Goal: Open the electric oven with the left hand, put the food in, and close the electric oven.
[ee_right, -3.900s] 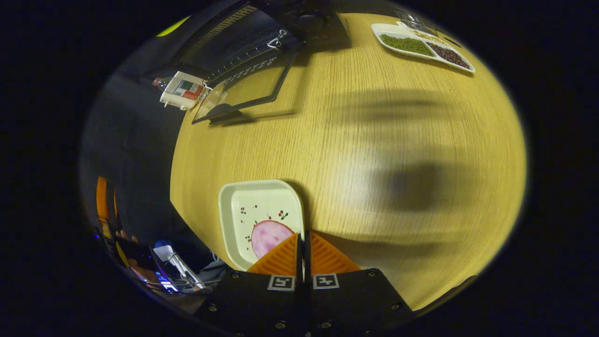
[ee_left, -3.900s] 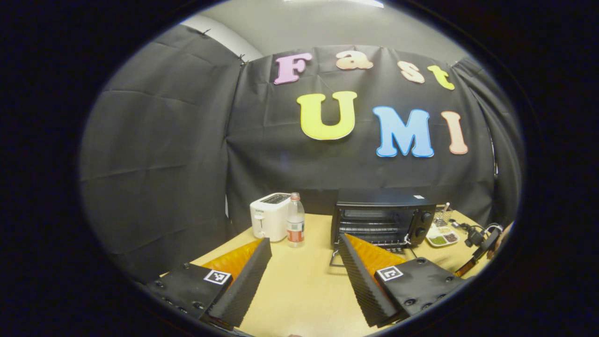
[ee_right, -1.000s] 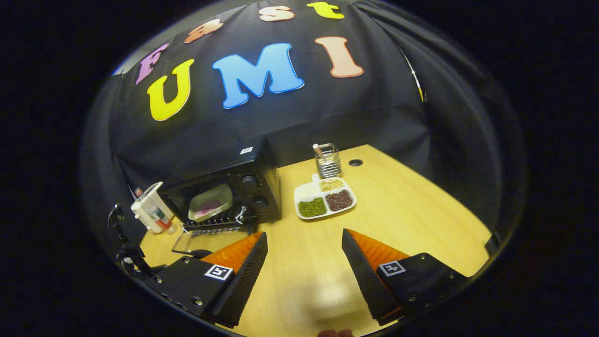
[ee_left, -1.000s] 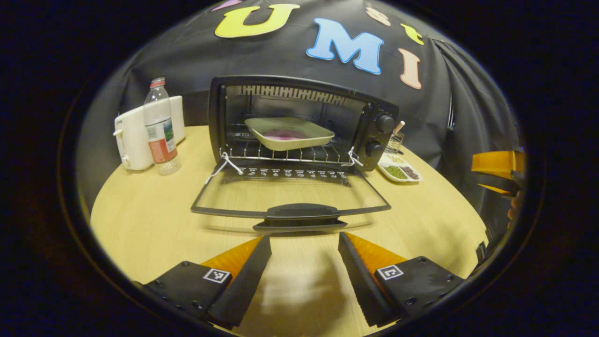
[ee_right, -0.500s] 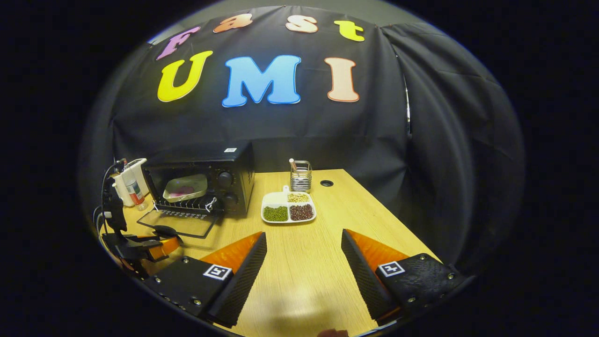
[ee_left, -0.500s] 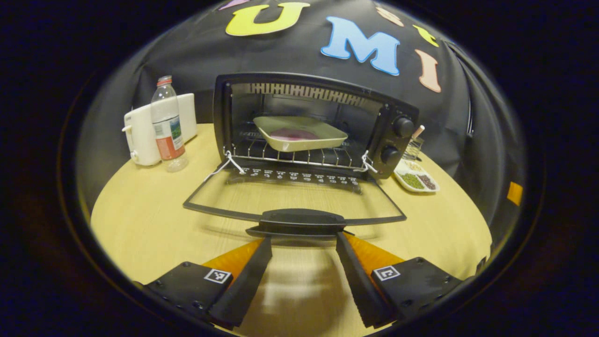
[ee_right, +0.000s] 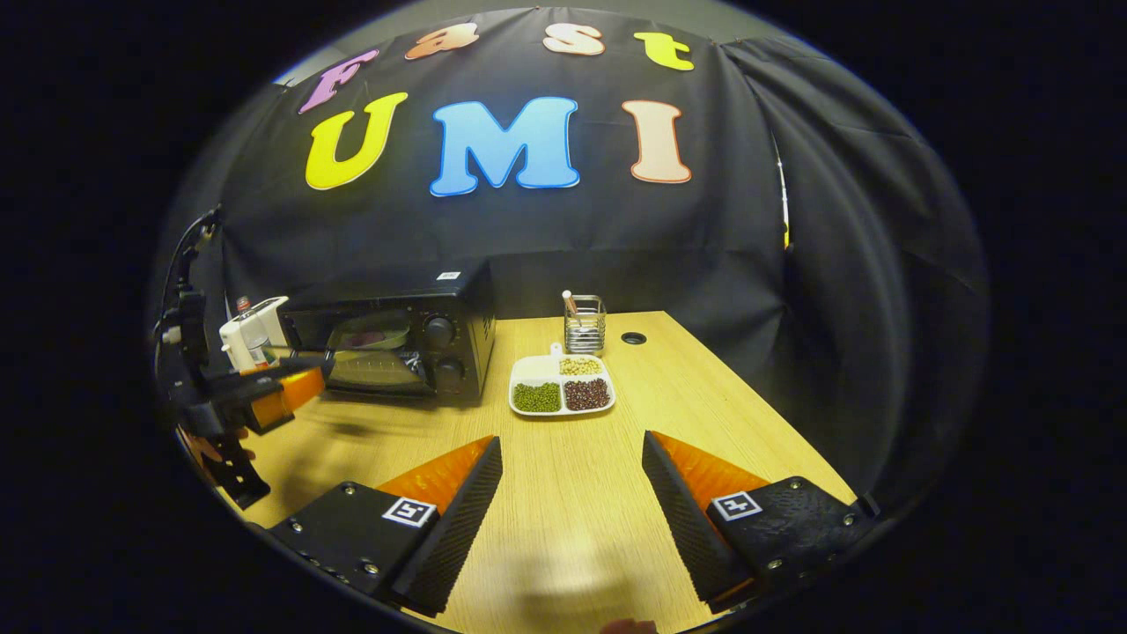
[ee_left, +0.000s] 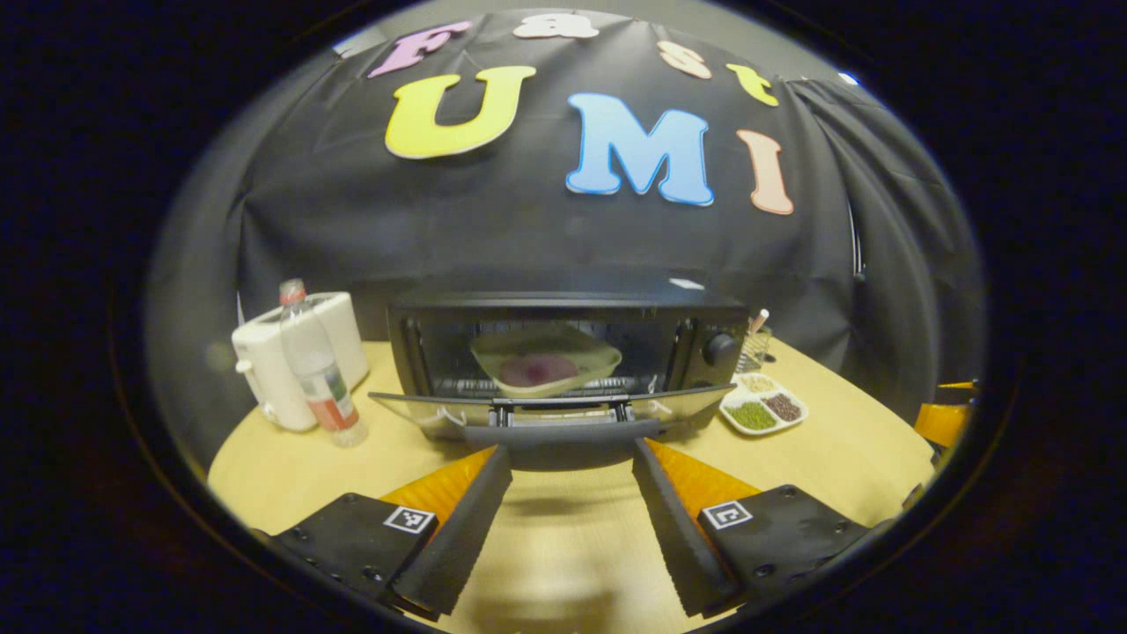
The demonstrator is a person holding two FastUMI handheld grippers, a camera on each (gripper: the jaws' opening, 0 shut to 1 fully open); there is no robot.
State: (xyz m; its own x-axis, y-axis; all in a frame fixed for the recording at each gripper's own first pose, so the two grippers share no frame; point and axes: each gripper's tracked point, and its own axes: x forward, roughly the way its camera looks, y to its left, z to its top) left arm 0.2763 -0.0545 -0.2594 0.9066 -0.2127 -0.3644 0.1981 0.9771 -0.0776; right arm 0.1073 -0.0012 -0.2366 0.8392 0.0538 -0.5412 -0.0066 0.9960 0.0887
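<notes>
The left hand-held gripper (ee_left: 570, 462) has two wedge-shaped fingers with ribbed inner faces, each set on a flat black block studded with small round screws. Each block carries a square black-and-white marker — one per finger. The right hand-held gripper (ee_right: 572, 453) is built the same way, its right block finished in a grainy texture. Seen from the right gripper view, the left hand-held gripper shows a black frame with thin black cables rising above it.

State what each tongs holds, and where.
Nothing is gripped. The left tongs are open, fingertips under the oven door's handle, lifting it. The right tongs are open over the table.
</notes>
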